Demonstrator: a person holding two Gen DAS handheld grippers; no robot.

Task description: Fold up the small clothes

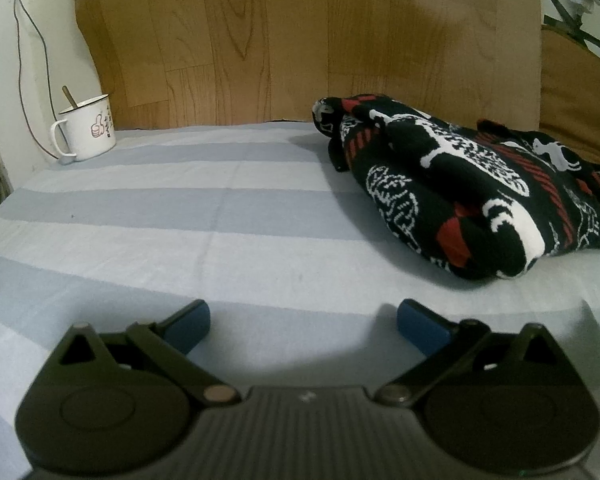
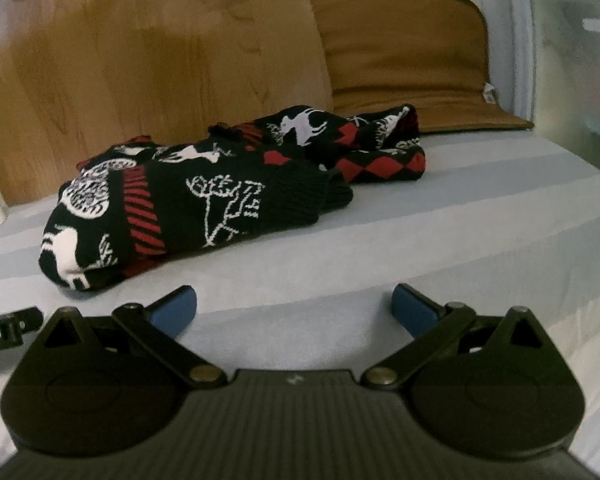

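left gripper (image 1: 303, 322) released, empty | right gripper (image 2: 294, 308) released, empty | both low before bunched sweater (image 2: 204, 192), likely poised to grab

Both views are dimly and softly lit, with a warm cast on the wooden panel (image 1: 260, 40). A soft shadow is thrown left of the sweater (image 1: 452, 188) on the bed (image 1: 180, 208). Edges are bowed by fisheye distortion, and the right wrist view's right side is blurred.

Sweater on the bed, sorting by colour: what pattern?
Black knit sweater with white reindeer and red diamonds, clearest in the right wrist view.
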